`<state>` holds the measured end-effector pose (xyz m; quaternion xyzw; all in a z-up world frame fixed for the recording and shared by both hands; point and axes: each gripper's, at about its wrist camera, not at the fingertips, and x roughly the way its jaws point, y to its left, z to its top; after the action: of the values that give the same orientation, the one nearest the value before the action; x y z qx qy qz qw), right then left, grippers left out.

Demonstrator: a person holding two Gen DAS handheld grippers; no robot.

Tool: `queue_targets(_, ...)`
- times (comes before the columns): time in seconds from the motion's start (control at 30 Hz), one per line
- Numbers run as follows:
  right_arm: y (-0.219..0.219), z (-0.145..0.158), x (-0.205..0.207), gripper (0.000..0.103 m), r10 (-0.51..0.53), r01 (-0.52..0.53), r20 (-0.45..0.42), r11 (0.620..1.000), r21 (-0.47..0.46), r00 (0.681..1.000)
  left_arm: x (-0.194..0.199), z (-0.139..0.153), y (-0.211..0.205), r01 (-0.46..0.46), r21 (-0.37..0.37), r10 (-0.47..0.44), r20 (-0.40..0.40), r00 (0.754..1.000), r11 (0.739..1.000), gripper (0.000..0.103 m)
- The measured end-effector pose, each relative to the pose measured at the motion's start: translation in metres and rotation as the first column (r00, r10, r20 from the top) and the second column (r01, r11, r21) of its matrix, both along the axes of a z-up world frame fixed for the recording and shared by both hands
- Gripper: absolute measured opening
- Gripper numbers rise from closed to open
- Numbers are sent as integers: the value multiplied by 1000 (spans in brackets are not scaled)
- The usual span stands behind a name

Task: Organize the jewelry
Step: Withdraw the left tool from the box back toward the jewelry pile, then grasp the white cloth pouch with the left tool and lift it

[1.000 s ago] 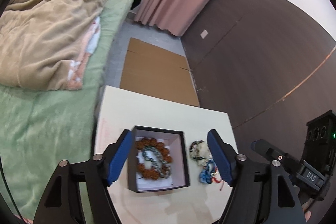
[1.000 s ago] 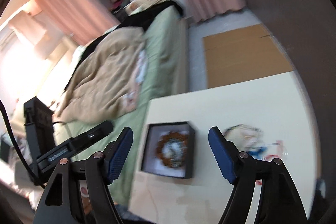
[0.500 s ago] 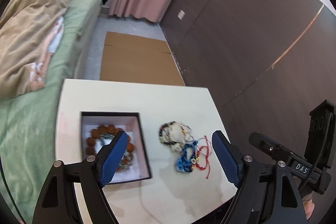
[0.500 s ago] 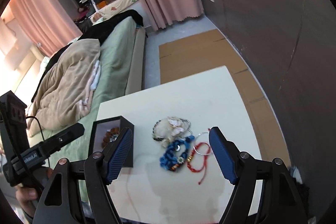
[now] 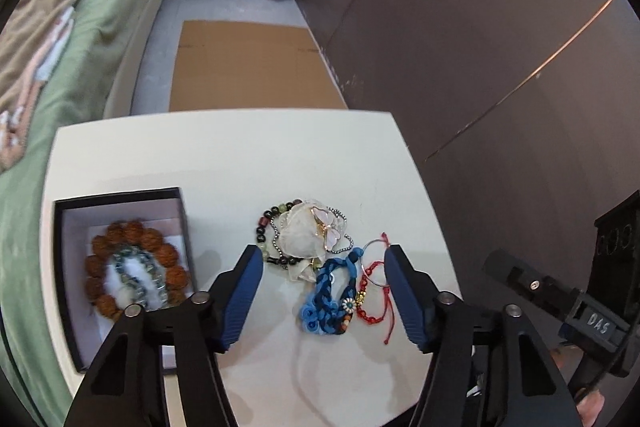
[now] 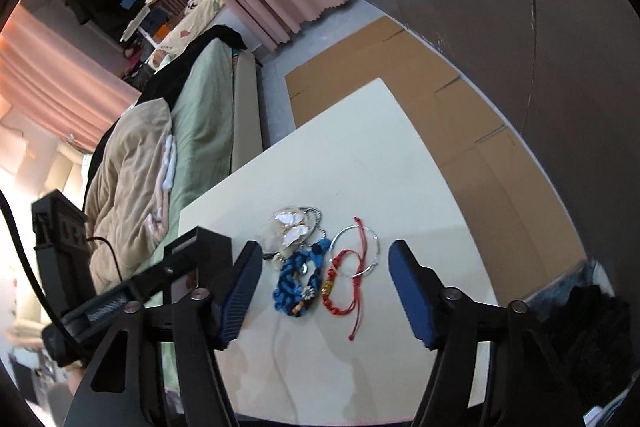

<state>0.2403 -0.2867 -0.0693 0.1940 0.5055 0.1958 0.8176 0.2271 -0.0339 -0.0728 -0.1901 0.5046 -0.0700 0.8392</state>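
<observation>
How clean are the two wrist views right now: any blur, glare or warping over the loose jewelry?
Left wrist: blue braided bracelet and red cord bracelet sharp, evenly lit; beads in the black box slightly soft; fisheye bends the table edges. Right wrist: pile sharp, window area at far left blown out, the other gripper's body blurred, faint shadows on the tabletop.

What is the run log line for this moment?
left gripper: closing, empty | right gripper: closing, empty | blue bracelet: on table
</observation>
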Motion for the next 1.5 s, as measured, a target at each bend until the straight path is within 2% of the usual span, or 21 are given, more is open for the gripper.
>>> queue_targets(0.07,-4,-6,6,65,-12,12,-12,1000,4,1000,8,-9,-5,4,12,-4,-24,1000,1000,57)
queue_targets(0.3,-9,-24,25,64,-19,19,-57,1000,3,998,28,-37,-10,8,55,-2,-94,996,998,57)
queue_targets(0.5,-7,-31,35,64,0,1,-79,1000,11,997,34,-42,-17,17,119,-7,-86,996,993,56)
queue_targets(0.63,-2,-34,38,64,12,-11,-87,1000,14,996,37,-47,-20,32,58,-25,-113,993,998,55)
queue_targets(0.73,1,-35,39,64,18,-16,-87,1000,17,996,37,-50,-21,26,77,-17,-116,993,997,55)
queue_targets(0.8,2,-35,39,64,19,-17,-88,1000,15,996,38,-53,-18,13,74,-4,-122,993,997,50)
queue_targets(0.83,3,-36,39,64,19,-17,-90,1000,15,996,39,-57,-16,8,64,1,-134,991,998,43)
queue_targets(0.87,3,-36,39,64,19,-18,-92,1000,14,996,39,-59,-14,3,56,5,-140,990,998,30)
queue_targets(0.9,3,-37,39,64,19,-18,-92,1000,12,996,38,-61,-12,-5,48,12,-145,989,999,22)
queue_targets(0.93,4,-37,39,64,17,-16,-93,1000,9,996,38,-61,-11,-9,41,15,-147,989,999,7)
queue_targets(0.97,4,-38,39,64,14,-14,-95,1000,7,995,37,-60,-9,-13,33,18,-144,989,999,3)
queue_targets(1.03,6,-40,40,64,11,-11,-100,1000,7,995,34,-53,-7,-14,28,17,-115,993,1000,1)
queue_targets(1.33,23,-40,41,59,43,-41,-96,999,25,994,22,-9,-5,39,-35,-38,19,999,999,0)
queue_targets(1.5,35,-41,43,59,63,-62,-95,998,19,993,17,5,2,46,-48,-44,60,997,998,0)
